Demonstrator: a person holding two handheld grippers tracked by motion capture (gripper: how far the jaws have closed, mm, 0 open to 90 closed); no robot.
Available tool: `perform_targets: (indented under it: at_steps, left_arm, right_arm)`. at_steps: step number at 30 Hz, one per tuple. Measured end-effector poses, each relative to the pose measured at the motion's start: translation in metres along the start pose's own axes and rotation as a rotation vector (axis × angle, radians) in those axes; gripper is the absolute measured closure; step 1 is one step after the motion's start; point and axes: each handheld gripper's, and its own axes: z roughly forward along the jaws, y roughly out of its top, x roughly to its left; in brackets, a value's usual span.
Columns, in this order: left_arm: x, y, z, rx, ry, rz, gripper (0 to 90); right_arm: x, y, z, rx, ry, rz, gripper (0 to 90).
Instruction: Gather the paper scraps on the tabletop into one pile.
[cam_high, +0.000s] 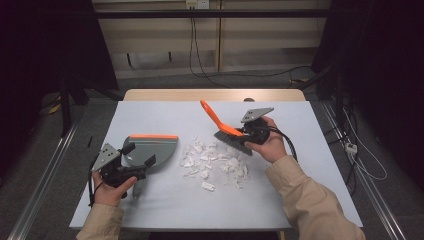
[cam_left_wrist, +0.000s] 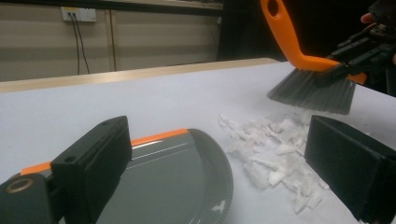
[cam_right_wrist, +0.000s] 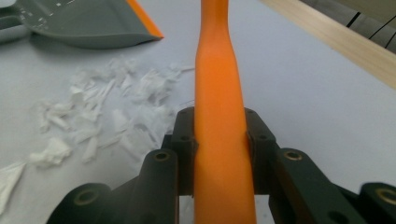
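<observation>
Brush up, dustpan down — scraps between them.
Right gripper (cam_high: 246, 134) clamps brush (cam_high: 223, 128) handle, bristles over paper scraps (cam_high: 215, 162); left gripper (cam_high: 136, 155) wide open at dustpan (cam_high: 152, 147) on the surface (cam_high: 165, 200).

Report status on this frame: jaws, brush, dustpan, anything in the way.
Right gripper shut on brush, bristles above the table. Left gripper open at dustpan. Paper scraps lie between them. Nothing blocking.

No text, label, brand, number or sign can be read on anything here
</observation>
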Motion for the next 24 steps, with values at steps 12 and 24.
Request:
perform_targets:
  at_steps: [12,24]
  left_arm:
    - [0.002,-0.001,0.0,0.005,0.0,0.004,7.2]
    - [0.002,0.0,-0.003,-0.001,0.006,0.009,7.3]
  right_arm:
    - [-0.021,0.001,0.038,0.073,-0.112,-0.026,71.5]
    - [0.02,-0.005,0.02,0.088,0.069,-0.09,71.5]
